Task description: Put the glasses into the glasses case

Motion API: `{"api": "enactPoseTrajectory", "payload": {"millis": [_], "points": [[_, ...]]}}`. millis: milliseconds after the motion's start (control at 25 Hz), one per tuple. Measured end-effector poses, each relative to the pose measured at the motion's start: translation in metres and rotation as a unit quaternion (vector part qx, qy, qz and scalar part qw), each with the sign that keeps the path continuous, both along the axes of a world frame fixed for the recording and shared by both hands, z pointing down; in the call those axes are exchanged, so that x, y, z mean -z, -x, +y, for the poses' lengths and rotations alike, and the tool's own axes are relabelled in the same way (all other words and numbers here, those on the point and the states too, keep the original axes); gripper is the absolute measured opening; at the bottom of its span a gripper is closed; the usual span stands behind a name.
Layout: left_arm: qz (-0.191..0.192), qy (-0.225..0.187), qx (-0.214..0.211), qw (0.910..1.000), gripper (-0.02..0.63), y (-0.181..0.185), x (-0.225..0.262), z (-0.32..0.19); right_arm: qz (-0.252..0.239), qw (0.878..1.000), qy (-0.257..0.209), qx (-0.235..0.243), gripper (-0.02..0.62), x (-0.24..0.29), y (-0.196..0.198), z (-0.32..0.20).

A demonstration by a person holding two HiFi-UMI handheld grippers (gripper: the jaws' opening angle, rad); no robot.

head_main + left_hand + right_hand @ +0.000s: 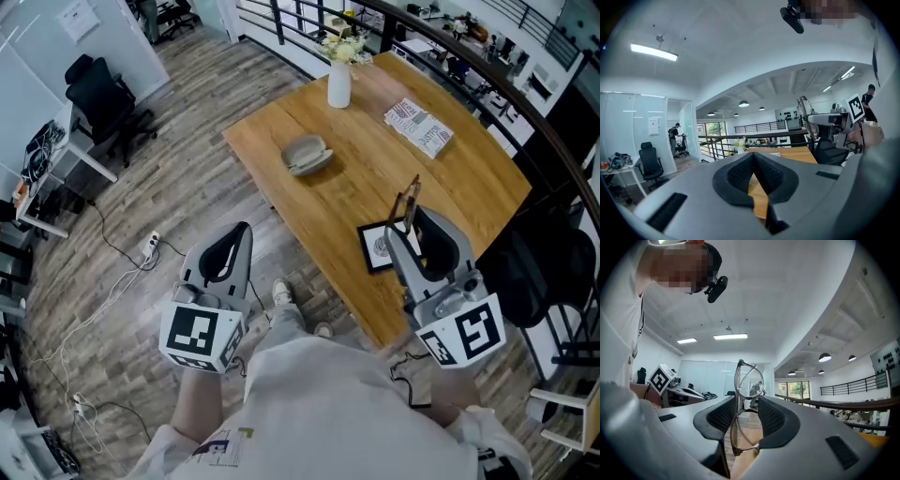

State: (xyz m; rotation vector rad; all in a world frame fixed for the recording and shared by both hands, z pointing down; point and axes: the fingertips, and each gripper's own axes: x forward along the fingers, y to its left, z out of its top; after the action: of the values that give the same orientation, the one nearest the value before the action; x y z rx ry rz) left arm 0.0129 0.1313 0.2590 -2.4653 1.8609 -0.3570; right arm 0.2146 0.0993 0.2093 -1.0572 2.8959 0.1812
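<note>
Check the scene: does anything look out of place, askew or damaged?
Only the glasses: the right gripper grips them at the bridge, turned on end, one lens above the other, clear of the table. The vase stands upright, and the glasses case and booklet lie flat; nothing spilled or broken.

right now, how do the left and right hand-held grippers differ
The right hand-held gripper grips the glasses on end between its jaws; the left hand-held gripper holds nothing, its tips together. The right one is over the wooden table; the left one is over the floor beside it. Both are the same grey two-jaw design.
</note>
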Motion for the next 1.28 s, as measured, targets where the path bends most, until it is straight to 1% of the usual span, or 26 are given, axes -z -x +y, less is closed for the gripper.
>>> {"api": "enactPoseTrajectory", "payload": {"millis": [120,280,440,680,800,880,1000,1120,1280], "points": [[0.012,0.004,0.0,0.9999,0.017,0.002,-0.003,-0.006,0.011,1.0,0.001,0.005,0.173,-0.006,0.004,-0.008],[0.013,0.003,-0.002,0.9999,0.017,0.007,-0.005,-0.014,0.024,1.0,-0.003,0.009,0.173,-0.009,0.012,-0.021],[0.022,0.01,0.009,0.9997,0.017,0.019,-0.015,-0.028,0.044,0.999,-0.001,0.014,0.173,-0.017,0.024,-0.043],[0.034,0.018,0.015,0.9992,0.017,0.041,-0.028,-0.061,0.084,0.996,0.011,0.028,0.173,-0.035,0.05,-0.081],[0.035,0.033,0.009,0.9988,0.017,0.055,-0.038,-0.082,0.108,0.993,0.018,0.042,0.173,-0.047,0.071,-0.103],[0.04,0.044,0.006,0.9982,0.017,0.065,-0.046,-0.098,0.128,0.989,0.035,0.066,0.173,-0.059,0.086,-0.119],[0.046,0.061,0.001,0.9971,0.017,0.082,-0.057,-0.129,0.165,0.979,0.067,0.095,0.173,-0.081,0.109,-0.149],[0.047,0.08,-0.009,0.9956,0.017,0.1,-0.071,-0.162,0.214,0.968,0.076,0.105,0.173,-0.104,0.132,-0.182],[0.045,0.104,-0.032,0.993,0.017,0.12,-0.089,-0.203,0.256,0.956,0.086,0.115,0.173,-0.129,0.166,-0.222]]}}
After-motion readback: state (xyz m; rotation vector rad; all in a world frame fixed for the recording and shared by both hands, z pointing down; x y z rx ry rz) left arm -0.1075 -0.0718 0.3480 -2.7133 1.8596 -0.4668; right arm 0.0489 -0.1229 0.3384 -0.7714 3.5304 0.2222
